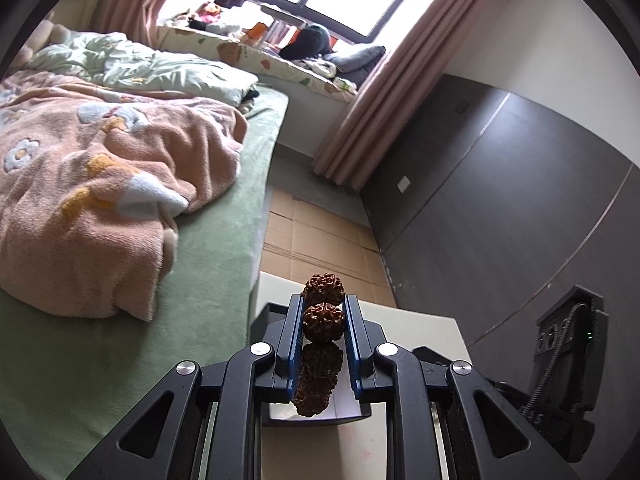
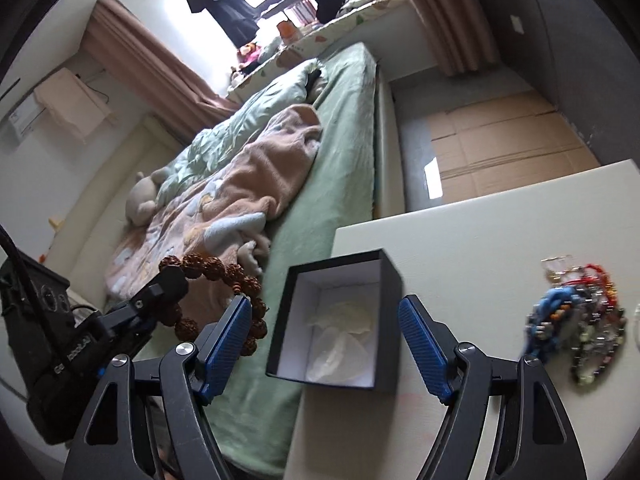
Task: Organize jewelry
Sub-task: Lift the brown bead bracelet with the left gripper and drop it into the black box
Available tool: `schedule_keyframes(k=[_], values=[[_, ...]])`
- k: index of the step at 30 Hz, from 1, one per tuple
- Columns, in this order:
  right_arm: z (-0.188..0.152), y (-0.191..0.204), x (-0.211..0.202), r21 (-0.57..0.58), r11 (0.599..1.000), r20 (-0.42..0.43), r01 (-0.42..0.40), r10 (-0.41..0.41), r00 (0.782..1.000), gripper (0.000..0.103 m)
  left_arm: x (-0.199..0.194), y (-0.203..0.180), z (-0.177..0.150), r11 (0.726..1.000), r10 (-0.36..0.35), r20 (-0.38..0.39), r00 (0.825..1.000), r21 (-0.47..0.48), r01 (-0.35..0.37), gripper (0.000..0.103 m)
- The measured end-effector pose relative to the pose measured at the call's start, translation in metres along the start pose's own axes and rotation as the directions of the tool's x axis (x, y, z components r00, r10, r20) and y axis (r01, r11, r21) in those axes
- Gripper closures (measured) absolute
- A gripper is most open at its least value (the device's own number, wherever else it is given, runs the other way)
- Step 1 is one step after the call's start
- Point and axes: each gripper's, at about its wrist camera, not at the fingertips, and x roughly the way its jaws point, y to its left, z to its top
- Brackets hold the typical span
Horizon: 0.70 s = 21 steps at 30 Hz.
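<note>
Brown bead bracelet (image 1: 323,316) clamped between the left jaws, right jaws wide apart before black box (image 2: 340,320)

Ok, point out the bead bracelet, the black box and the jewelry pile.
bead bracelet (image 2: 208,267): right wrist view, bead on its upper arc.
black box (image 2: 394,320): right wrist view, outer right wall.
jewelry pile (image 2: 576,320): right wrist view, middle of tangle.

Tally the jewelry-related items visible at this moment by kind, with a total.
Brown bead bracelet, held in the left gripper: 1
Black gift box, open, white lining, on the white table: 1
Tangled pile of colourful jewelry on the table, pieces too blurred to separate: 1
Total: 3
The right gripper is open, holding nothing.
</note>
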Motion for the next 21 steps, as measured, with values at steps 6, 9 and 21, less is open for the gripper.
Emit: schedule_keyframes(k=[6,9,21], values=[[-0.005,-0.023,-0.030,0.053,0.998,0.024,0.044,-0.046,0.999,0.027,0.017,-0.013,-0.009,0.999,-0.038,-0.055,0.998,0.004,0.038,0.083],[-0.007,-0.033,-0.041,0.075,0.996,0.037,0.055,-0.058,0.998,0.027,0.029,-0.023,-0.012,0.999,-0.040,-0.082,0.996,0.033,0.043,0.083],[-0.004,-0.054,-0.061,0.124,0.989,0.064,0.076,-0.084,0.994,0.027,0.065,0.010,-0.015,0.992,0.095,-0.235,0.967,-0.055,-0.111,0.071]])
